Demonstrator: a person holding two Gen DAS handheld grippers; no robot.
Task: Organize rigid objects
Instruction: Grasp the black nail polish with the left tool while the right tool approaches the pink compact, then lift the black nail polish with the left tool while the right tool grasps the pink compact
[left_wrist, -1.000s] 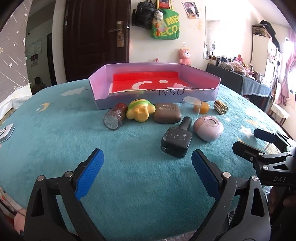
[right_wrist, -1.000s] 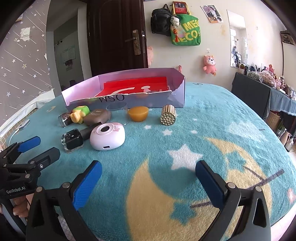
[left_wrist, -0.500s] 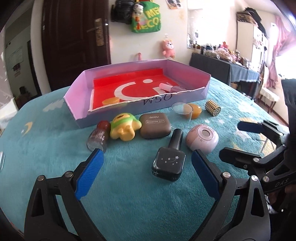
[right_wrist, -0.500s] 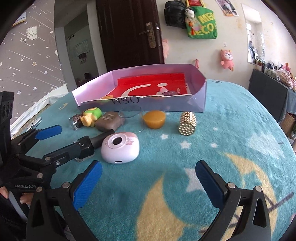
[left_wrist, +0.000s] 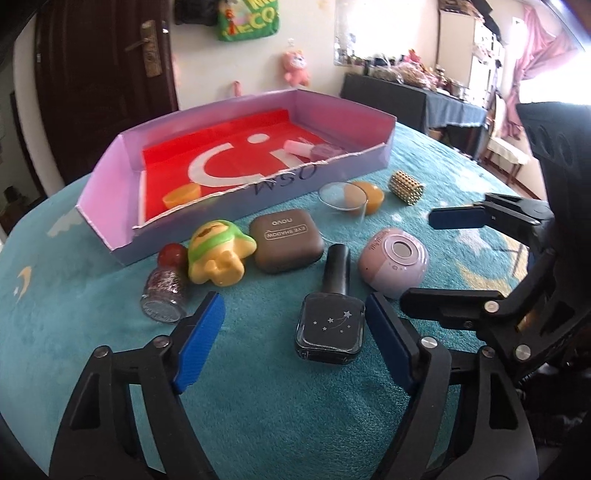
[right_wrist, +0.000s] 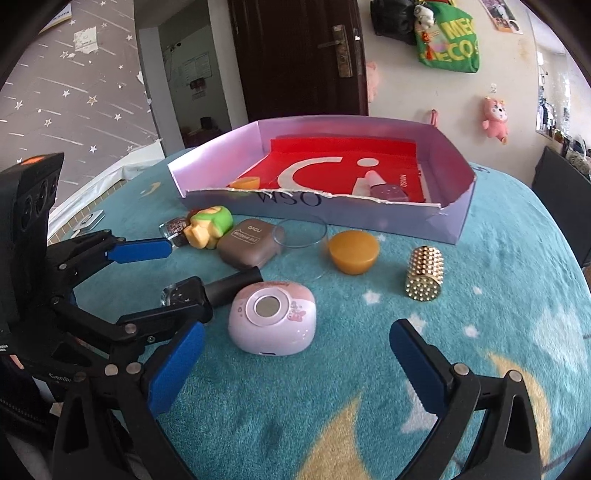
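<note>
A black nail polish bottle (left_wrist: 330, 325) lies on the teal cloth between my left gripper's (left_wrist: 293, 343) blue pads. The jaws are closing, and the right pad (left_wrist: 388, 343) is close to the bottle while the left one stands well clear. A pink round device (right_wrist: 273, 317) sits just ahead of my right gripper (right_wrist: 295, 369), which is open and holds nothing. Behind them are a brown eye shadow case (left_wrist: 286, 240), a yellow-green toy (left_wrist: 218, 254) and a glitter bottle (left_wrist: 164, 291). The lilac box (left_wrist: 122, 206) with a red lining stands beyond.
A clear lid (right_wrist: 301, 230), an orange disc (right_wrist: 354, 251) and a gold studded cylinder (right_wrist: 424, 275) lie in front of the box. An orange cap (left_wrist: 183, 194) and a pink tube (left_wrist: 295, 147) are inside it. The two grippers nearly cross beside the pink device.
Both grippers have moved forward towards the row of objects. The left jaws have narrowed, with the black bottle now between them. The right gripper has drawn up behind the pink device.
</note>
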